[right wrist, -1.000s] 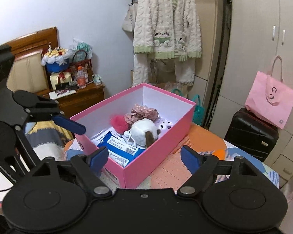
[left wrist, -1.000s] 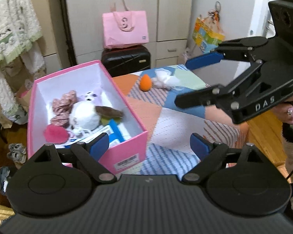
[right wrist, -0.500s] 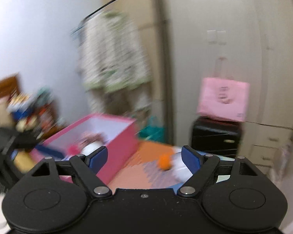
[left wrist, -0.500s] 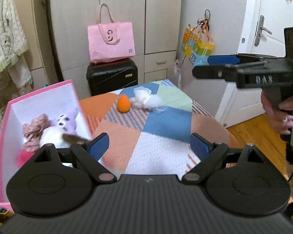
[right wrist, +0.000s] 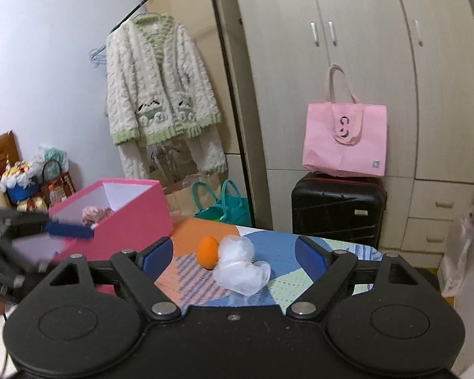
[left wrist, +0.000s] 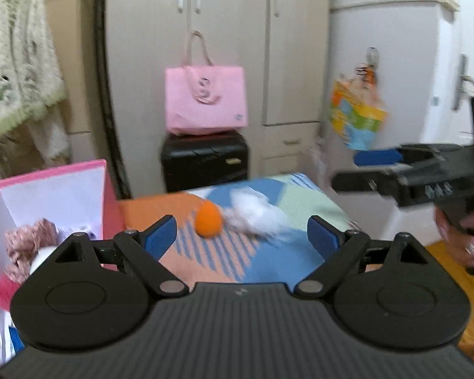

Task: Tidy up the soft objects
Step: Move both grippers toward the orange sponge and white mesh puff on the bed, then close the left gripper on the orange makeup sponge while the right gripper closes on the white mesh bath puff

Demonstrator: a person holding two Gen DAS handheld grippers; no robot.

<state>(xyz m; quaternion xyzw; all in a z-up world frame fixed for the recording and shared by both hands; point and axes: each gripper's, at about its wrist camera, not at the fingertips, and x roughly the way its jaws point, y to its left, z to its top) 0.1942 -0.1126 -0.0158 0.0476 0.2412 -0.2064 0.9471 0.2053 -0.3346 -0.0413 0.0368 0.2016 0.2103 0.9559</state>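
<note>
An orange egg-shaped sponge (left wrist: pixel 208 222) (right wrist: pixel 207 252) lies on the patchwork tabletop (left wrist: pixel 268 259) (right wrist: pixel 287 290), touching a white fluffy wad (left wrist: pixel 256 214) (right wrist: pixel 241 267) on its right. A pink box (left wrist: pixel 47 189) (right wrist: pixel 126 211) at the left holds a pink scrunchie (left wrist: pixel 28 243) and other soft items. My left gripper (left wrist: pixel 241 238) is open and empty, short of the sponge and wad. My right gripper (right wrist: pixel 233 254) is open and empty too, framing both from the other side. It shows side-on at the right (left wrist: pixel 379 167) of the left wrist view, held by a hand (left wrist: pixel 458 237).
A black suitcase (left wrist: pixel 203 161) (right wrist: pixel 338 208) with a pink tote bag (left wrist: pixel 205 101) (right wrist: pixel 344 139) stands behind the table against wardrobes. A cream knitted cardigan (right wrist: pixel 158 88) hangs at the left. Teal bags (right wrist: pixel 224 205) sit on the floor. A colourful bag (left wrist: pixel 354 120) hangs at the right.
Both grippers swung away from the pink box toward the sponge and wad, which now sit between each pair of fingers in view. The box has slid to the left edge. Both stay open.
</note>
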